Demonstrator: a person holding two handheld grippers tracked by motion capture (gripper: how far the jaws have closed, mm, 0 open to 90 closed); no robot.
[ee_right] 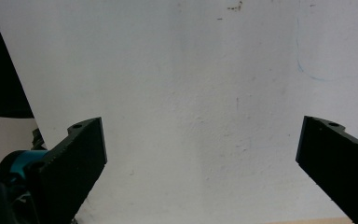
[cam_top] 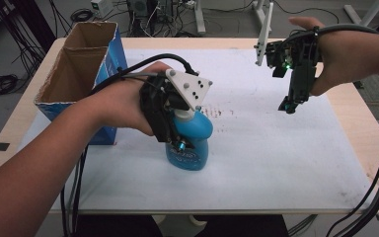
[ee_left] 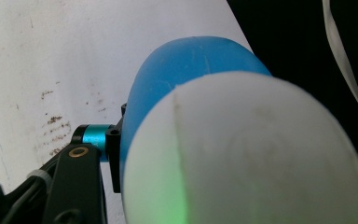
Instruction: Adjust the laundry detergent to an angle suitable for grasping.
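Beside the cardboard box, right of it, the left tool clamps the blue spray bottle standing on the counter: smooth, probably slippery, best held at its narrow neck. Farther right, the right tool hangs wide, empty.

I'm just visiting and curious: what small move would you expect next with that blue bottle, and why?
Probably a lift of the blue bottle toward the open cardboard box. The left gripper is clamped on the bottle, which stands on the white mat beside the box, while the right gripper hangs open and empty, apart from it.
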